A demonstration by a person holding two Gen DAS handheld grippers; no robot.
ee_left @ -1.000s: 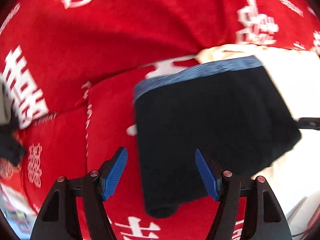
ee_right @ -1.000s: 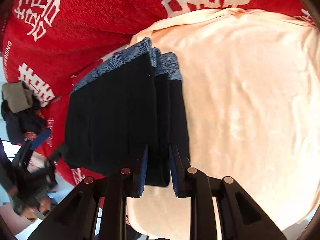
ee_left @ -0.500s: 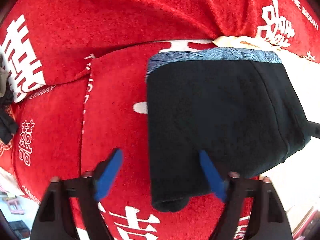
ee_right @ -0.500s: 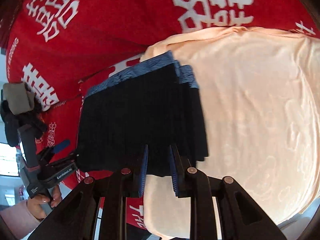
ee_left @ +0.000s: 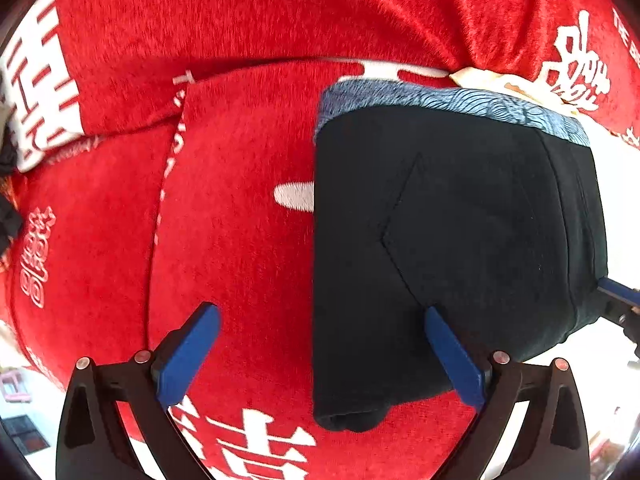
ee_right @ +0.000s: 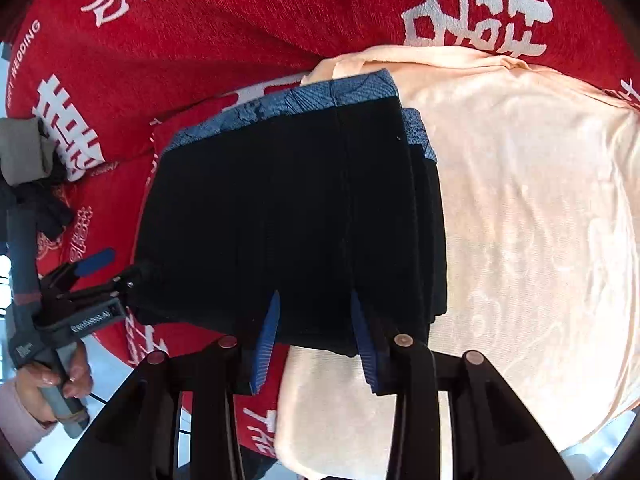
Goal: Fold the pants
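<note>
Lying folded in a flat rectangle, the black pants (ee_left: 452,240) (patterned blue waistband) rest on fuzzy red cloth (ee_left: 224,240) and smooth peach fabric (ee_right: 532,216). The left tool (ee_left: 320,354) gapes wide, empty. The right tool (ee_right: 314,334), partly parted, straddles the pants' near edge.

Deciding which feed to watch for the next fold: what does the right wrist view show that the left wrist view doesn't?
Only the right wrist view shows the peach cloth spread wide beside the pants, the person's hand holding the left gripper, and the pants' stacked layers at the right edge. Only the left wrist view shows a stitched pocket outline and the rolled lower corner. Both show the folded pants, blue waistband and red blanket.
</note>
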